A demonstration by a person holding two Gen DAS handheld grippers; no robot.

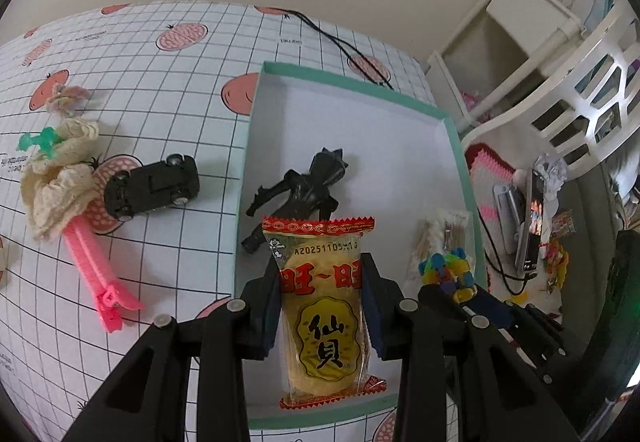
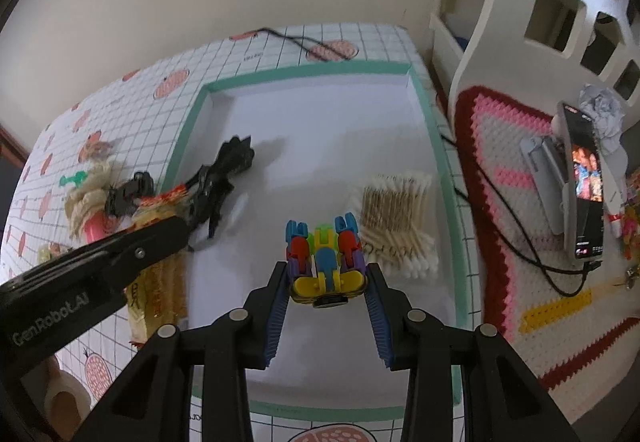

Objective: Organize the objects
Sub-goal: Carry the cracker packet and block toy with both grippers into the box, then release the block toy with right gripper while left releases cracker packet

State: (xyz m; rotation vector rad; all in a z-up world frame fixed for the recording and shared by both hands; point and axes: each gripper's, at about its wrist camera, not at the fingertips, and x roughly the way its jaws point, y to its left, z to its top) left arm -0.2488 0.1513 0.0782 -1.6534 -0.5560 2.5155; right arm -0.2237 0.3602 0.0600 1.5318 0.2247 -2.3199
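Yellow rice-cracker packet [image 1: 325,306] clamped between left gripper [image 1: 323,306] fingers, long axis along fingers, red crimped end forward, over near part of teal-rimmed box [image 1: 456,146]. Right gripper [image 2: 329,282] pads touch multicolour block toy [image 2: 326,262], on box floor; grip uncertain. In box: one black figure [image 1: 296,194], one cotton-swab pack [image 2: 396,226]. Far half bare. Outside, left: one black toy car [image 1: 154,184], one pink clip [image 1: 100,274].

A grid-patterned cloth with pink fruit prints [image 1: 168,90] covers the desk; beside it a white slatted chair [image 2: 532,22] carries a crocheted pink-and-red cushion [image 2: 496,146], where a lit phone [image 2: 584,182] leans on a grey stand [image 2: 544,170], cable trailing.
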